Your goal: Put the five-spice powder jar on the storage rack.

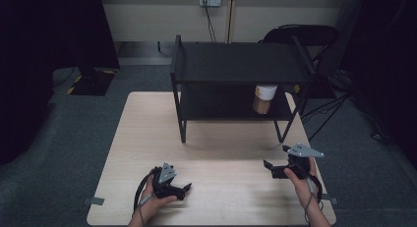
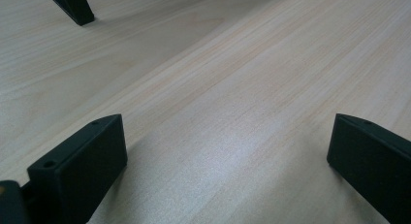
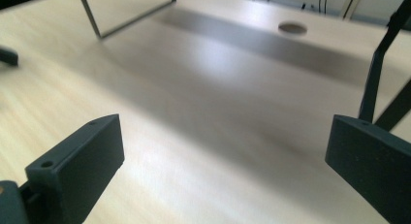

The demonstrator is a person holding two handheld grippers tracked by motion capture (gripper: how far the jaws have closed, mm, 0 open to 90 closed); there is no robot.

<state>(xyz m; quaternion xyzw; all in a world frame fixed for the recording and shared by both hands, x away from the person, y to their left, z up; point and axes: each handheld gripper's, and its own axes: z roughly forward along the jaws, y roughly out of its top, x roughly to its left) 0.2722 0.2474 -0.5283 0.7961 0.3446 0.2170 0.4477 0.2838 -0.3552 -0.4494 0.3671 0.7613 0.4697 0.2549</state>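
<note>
Resting low over the table (image 1: 147, 138), both claws gape wide with nothing between the jaws: the left gripper (image 1: 184, 188) near the front edge, the right gripper (image 1: 269, 167) just ahead of the rack's (image 1: 236, 60) front right leg. The cup (image 1: 264, 99) stands upright on the lower shelf, ahead of the right claw and slightly to its left, well apart from it. To do this well, I judge the right claw should go in level under the top shelf, straddle the cup's middle, then close gently.
</note>
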